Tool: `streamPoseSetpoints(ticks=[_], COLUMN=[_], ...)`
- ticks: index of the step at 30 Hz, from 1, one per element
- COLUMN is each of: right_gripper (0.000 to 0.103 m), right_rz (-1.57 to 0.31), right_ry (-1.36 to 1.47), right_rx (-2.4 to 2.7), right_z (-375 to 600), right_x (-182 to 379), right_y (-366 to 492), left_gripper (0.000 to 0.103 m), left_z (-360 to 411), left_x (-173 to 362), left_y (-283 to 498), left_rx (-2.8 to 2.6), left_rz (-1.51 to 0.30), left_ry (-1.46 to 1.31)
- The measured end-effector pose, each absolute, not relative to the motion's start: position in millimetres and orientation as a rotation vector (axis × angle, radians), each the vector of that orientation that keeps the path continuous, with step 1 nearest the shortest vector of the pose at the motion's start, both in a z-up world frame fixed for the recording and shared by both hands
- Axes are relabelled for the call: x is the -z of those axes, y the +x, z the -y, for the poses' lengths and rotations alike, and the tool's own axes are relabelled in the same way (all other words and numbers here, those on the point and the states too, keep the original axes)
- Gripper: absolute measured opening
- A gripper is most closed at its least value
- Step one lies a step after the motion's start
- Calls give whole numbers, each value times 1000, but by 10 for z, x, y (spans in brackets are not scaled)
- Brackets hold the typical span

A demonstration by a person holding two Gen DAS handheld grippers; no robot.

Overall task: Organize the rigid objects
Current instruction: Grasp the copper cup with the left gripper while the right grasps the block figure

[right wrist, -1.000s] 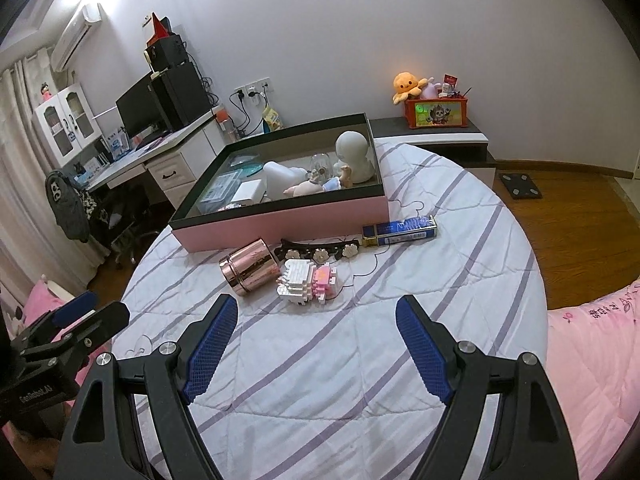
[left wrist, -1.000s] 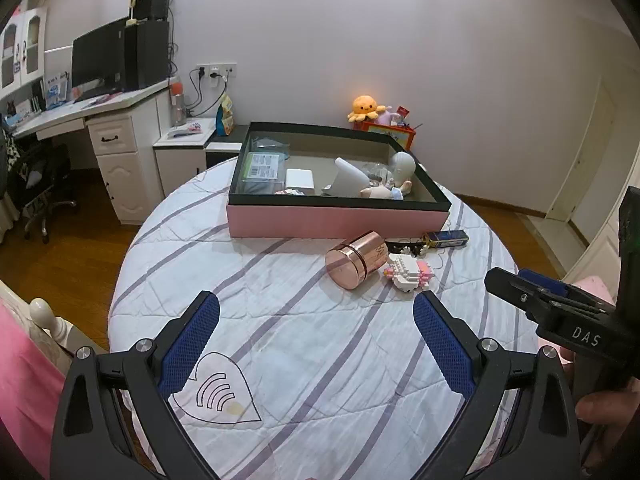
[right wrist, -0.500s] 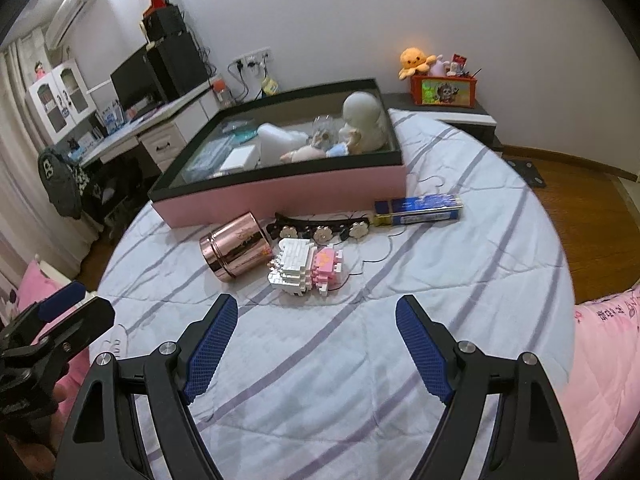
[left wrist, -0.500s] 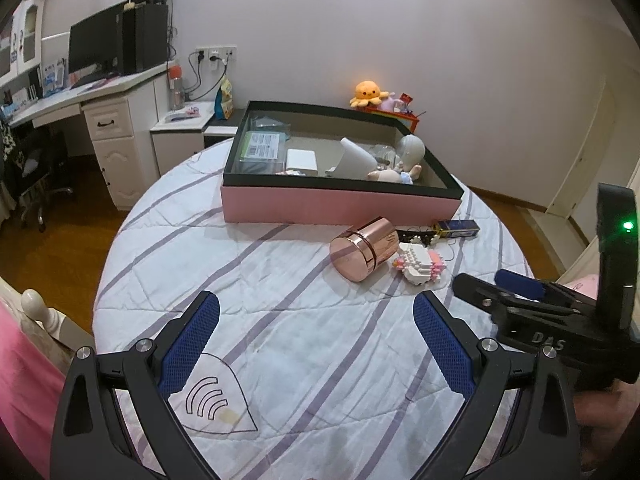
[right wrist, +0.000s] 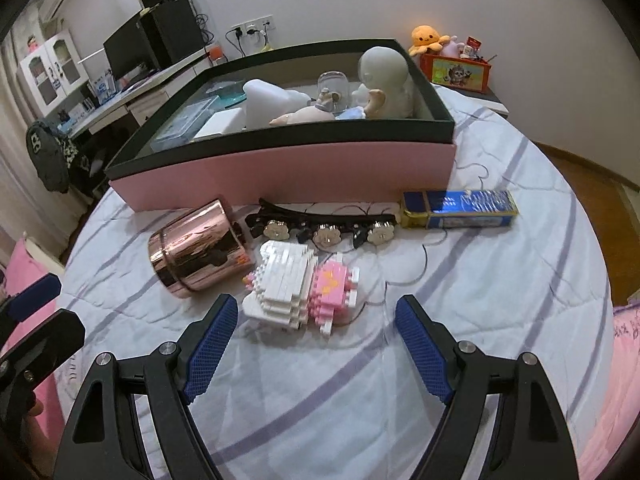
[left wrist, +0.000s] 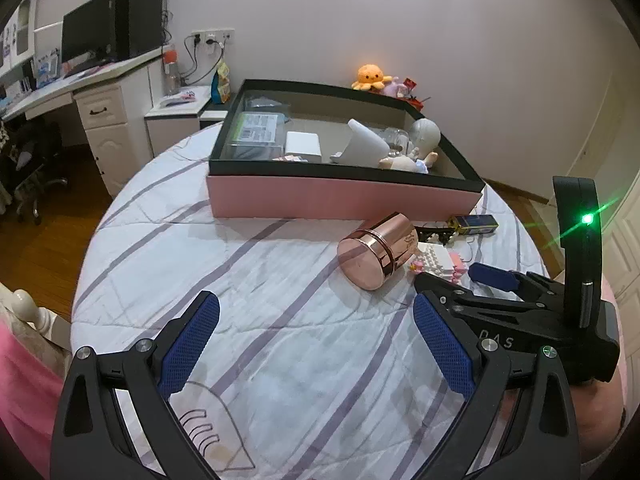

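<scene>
A pink box with a dark rim point(left wrist: 344, 200) point(right wrist: 288, 172) sits on the striped round bed and holds a white doll head point(right wrist: 386, 76), a white cone and small boxes. In front of it lie a rose-gold canister point(left wrist: 378, 250) point(right wrist: 200, 252) on its side, a white and pink brick figure point(right wrist: 300, 288) point(left wrist: 438, 260), a black hair clip with flowers point(right wrist: 324, 228) and a blue box point(right wrist: 460, 210) point(left wrist: 476, 224). My right gripper point(right wrist: 314, 344) is open and empty, just short of the brick figure. My left gripper point(left wrist: 316, 340) is open and empty, short of the canister.
A desk with a monitor point(left wrist: 88, 40) and drawers stands at the left. A bedside shelf with an orange plush octopus point(left wrist: 374, 76) is behind the box. The bed edge drops to wooden floor point(right wrist: 592, 184) on the right. A pink cover point(right wrist: 612, 400) lies near me.
Both grippers have moved forward and lower toward the objects. The canister and brick figure look larger and nearer. Both stay open.
</scene>
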State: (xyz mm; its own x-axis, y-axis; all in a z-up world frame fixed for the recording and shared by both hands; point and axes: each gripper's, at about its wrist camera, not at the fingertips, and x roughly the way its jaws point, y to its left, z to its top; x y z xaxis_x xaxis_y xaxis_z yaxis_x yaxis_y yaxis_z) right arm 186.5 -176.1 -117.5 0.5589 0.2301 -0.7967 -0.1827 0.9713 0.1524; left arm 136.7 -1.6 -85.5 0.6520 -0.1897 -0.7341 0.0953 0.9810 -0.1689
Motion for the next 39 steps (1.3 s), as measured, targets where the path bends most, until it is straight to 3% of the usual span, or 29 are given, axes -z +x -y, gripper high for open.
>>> streamPoseSetpoints(ticks=[2, 6, 21, 24, 26, 27, 28, 39], right_gripper=[80, 56, 56, 56, 56, 56, 56, 56], right_rz=[-940, -928, -920, -922, -921, -921, -921, -919], right_ry=[32, 14, 87, 95, 96, 96, 97, 109], right_rx=[-248, -244, -259, -260, -261, -261, -261, -263], right_z=[1758, 1818, 2076, 2100, 2101, 2106, 2114, 2106], right_x=[1187, 1170, 1159, 1164, 1160, 1164, 1167, 1131], right_y=[1883, 1892, 1961, 1977, 1977, 1977, 1971, 1877], left_gripper=[99, 99, 98, 87, 71, 57, 53, 51], left_z=[49, 115, 492, 500, 522, 545, 554, 377], left_x=[890, 941, 1170, 1252, 1280, 1283, 1281, 1237], left_y=[1416, 1507, 1973, 2060, 2080, 2081, 2079, 1960], left_rx=[166, 172, 198, 244, 269, 282, 297, 309], left_rz=[-854, -869, -903, -927, -938, -938, -941, -928], left_ry=[-115, -103, 4, -32, -33, -23, -23, -110])
